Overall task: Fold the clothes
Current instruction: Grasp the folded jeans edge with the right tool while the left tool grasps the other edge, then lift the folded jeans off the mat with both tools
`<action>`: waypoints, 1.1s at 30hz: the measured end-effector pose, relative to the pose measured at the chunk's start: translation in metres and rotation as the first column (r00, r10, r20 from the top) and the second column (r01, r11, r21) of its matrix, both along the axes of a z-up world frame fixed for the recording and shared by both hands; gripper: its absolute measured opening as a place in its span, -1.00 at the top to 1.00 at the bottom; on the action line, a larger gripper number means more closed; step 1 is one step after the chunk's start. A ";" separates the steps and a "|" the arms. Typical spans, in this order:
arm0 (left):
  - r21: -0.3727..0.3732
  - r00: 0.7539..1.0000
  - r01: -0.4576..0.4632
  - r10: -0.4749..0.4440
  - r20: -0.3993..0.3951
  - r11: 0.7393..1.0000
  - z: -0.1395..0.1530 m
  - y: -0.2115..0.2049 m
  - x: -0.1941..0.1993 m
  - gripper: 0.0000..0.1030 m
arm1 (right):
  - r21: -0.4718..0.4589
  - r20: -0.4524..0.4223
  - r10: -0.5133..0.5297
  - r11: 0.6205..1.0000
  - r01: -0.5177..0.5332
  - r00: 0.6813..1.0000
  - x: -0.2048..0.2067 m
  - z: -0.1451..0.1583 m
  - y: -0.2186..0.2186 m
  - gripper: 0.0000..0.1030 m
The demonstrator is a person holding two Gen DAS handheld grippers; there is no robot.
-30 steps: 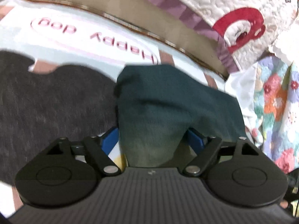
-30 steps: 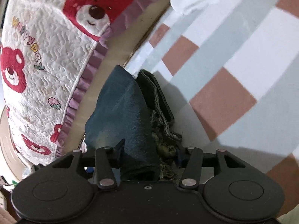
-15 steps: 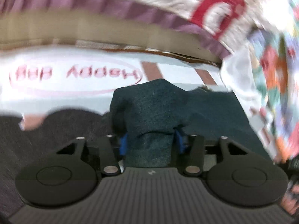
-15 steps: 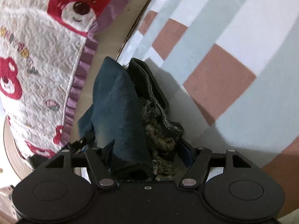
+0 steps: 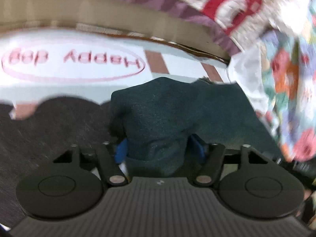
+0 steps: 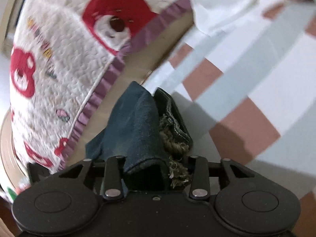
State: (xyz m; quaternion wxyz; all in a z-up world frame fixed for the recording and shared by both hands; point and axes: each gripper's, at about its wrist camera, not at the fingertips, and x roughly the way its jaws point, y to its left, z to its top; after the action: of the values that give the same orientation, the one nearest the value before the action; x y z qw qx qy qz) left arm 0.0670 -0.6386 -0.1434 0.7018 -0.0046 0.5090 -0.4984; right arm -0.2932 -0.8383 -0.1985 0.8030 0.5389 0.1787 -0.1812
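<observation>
A dark blue denim garment (image 5: 167,114) lies bunched on the checked bed sheet (image 5: 177,67). My left gripper (image 5: 159,150) has a thick fold of it between its blue pads (image 5: 121,152); the jaws are opening, and the cloth still fills the gap. In the right wrist view the same denim garment (image 6: 136,126) rises in a peak, with a frayed hem (image 6: 175,148) beside it. My right gripper (image 6: 156,164) is closing on that folded edge, and cloth hides the fingertips of both grippers.
A dark grey garment (image 5: 49,130) lies left of the denim. A white quilt with red bears (image 6: 65,59) and purple trim lies close behind. Floral fabric (image 5: 286,83) is at the right, and white cloth (image 6: 227,6) is farther back. Pink "Happy dog" print (image 5: 73,63) marks the sheet.
The left jaws narrowed on the denim fold, then spread a little while the gripper shifted. The right jaws widened, then drew in again on the cloth. The denim stays bunched between both.
</observation>
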 end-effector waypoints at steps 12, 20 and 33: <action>-0.035 0.993 0.054 -0.050 0.110 0.998 -0.016 -0.004 -0.020 -0.33 | 0.024 0.082 0.007 1.000 -0.009 0.997 0.012 -0.017 0.004 0.04; -0.114 0.967 0.125 -0.096 0.235 0.986 0.016 0.040 -0.036 0.36 | -0.021 0.114 0.002 1.000 0.000 0.993 0.018 0.016 0.026 0.17; -0.184 0.965 -0.028 0.075 0.251 0.983 0.047 0.128 -0.021 0.38 | -0.159 0.021 0.159 0.975 -0.153 0.987 0.080 0.094 0.077 0.23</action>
State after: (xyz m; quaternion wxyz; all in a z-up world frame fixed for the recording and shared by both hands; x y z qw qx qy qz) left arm 0.0462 -0.5103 -0.0966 0.7712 -0.0162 0.3670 -0.5199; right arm -0.2132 -0.7618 -0.1040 0.8576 0.4612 0.1922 -0.1220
